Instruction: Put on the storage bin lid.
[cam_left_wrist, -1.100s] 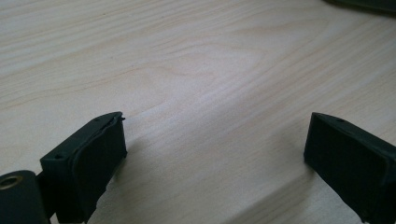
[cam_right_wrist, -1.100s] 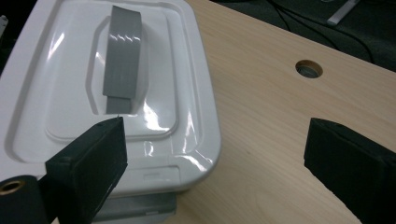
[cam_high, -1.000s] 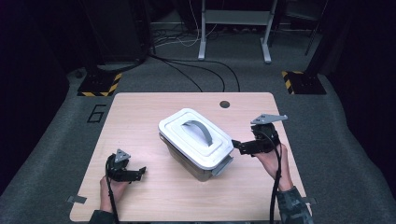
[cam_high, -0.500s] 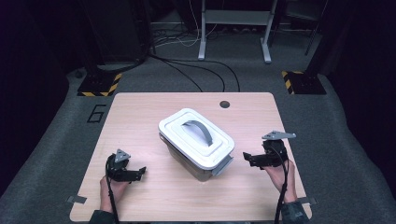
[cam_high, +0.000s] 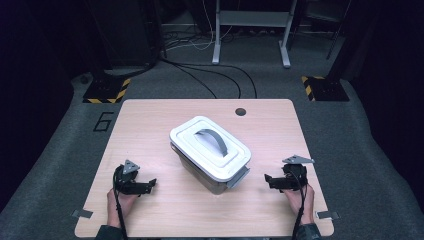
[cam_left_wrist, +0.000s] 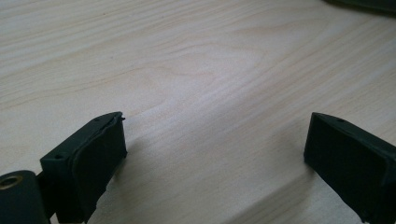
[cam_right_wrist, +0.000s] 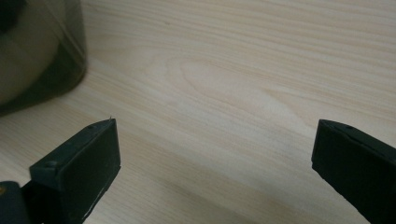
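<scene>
A clear-walled container (cam_high: 210, 150) with a white lid and a grey handle (cam_high: 214, 140) sits at an angle in the middle of the wooden table (cam_high: 150, 120). My left gripper (cam_high: 151, 184) rests low at the front left, open, its jaws pointing right over bare wood (cam_left_wrist: 215, 135). At the front right my right gripper (cam_high: 268, 179) points left towards the container, a short gap from its grey side clip (cam_high: 239, 177). Its jaws have just been opening and stand wide with nothing between them (cam_right_wrist: 215, 140). The container's wall (cam_right_wrist: 37, 51) shows in the right gripper view at upper left.
A small round hole (cam_high: 240, 111) is in the table near its far edge. Beyond the table, the grey floor has black cables (cam_high: 210, 80), two hazard-striped bases (cam_high: 106, 91) and the legs of a metal stand (cam_high: 250, 35). A painted 6 (cam_high: 102, 121) is left of the table.
My right gripper has come down and back from beside the container's clip to low over the table's front right. The left gripper has stayed put.
</scene>
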